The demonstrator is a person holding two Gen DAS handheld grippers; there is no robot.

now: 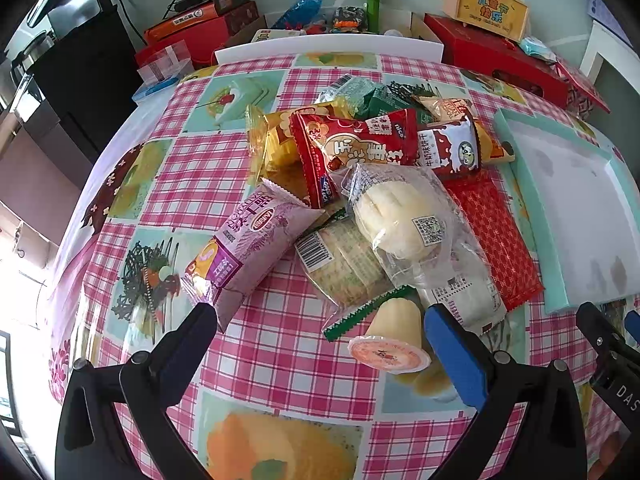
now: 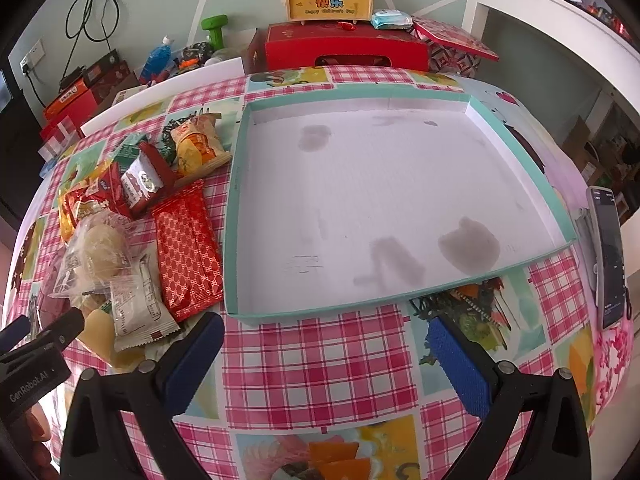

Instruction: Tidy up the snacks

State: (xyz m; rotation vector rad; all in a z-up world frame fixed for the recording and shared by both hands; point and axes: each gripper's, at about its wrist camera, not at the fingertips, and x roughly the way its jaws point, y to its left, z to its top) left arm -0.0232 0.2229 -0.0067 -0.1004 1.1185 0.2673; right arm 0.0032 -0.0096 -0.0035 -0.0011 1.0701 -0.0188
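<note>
Both grippers hung over the checked tablecloth (image 2: 320, 360) with jaws spread wide and nothing between them: the left gripper (image 1: 320, 320) at the near edge of the snack pile (image 1: 372, 184), the right gripper (image 2: 324, 334) just before the tray (image 2: 236, 208). Left of the tray the snacks lay heaped, a red packet (image 2: 186, 252) just beside its wall and a jelly cup (image 1: 394, 340) nearest the left gripper. Right of the tray lay a phone (image 2: 610, 256).
</note>
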